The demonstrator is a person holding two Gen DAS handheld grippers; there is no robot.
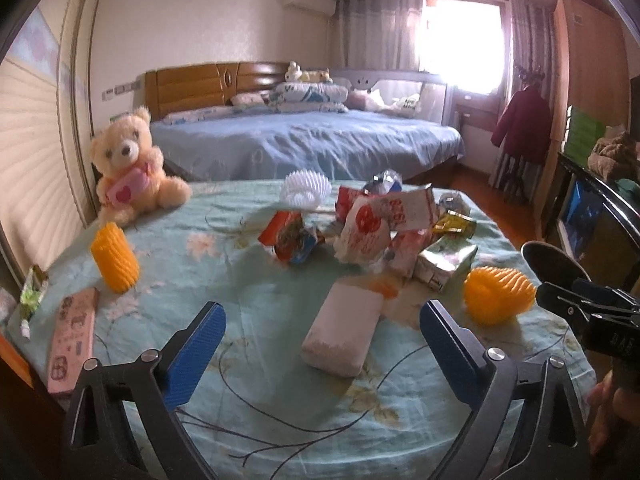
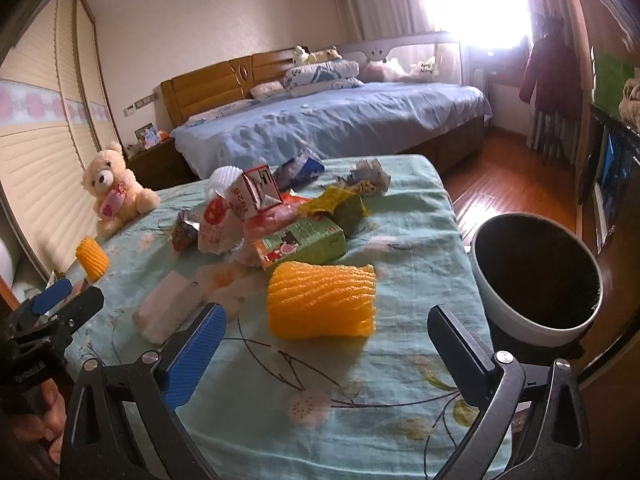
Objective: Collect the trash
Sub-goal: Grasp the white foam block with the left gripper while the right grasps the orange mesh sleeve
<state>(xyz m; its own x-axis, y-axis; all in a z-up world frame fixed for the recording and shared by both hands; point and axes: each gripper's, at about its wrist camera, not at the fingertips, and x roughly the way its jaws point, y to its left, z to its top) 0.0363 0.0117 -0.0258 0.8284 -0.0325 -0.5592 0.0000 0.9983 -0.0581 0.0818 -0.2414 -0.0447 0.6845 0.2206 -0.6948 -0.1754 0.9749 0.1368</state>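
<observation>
Trash pile (image 1: 384, 232) of crumpled wrappers and cartons sits mid-table on the floral tablecloth (image 1: 248, 272). White foam block (image 1: 340, 332) lies just ahead of the left gripper (image 1: 320, 344), jaws wide apart, nothing between them. Right gripper (image 2: 326, 352) also spread, empty, near an orange foam net (image 2: 320, 300). Bin (image 2: 536, 272) stands off the table's right edge.

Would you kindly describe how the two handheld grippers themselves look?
Both the left gripper and the right gripper share one design: dark grey metal arms with silver bolts, ending in two flat fingers with ribbed blue pads. No cables or sleeves show.
</observation>
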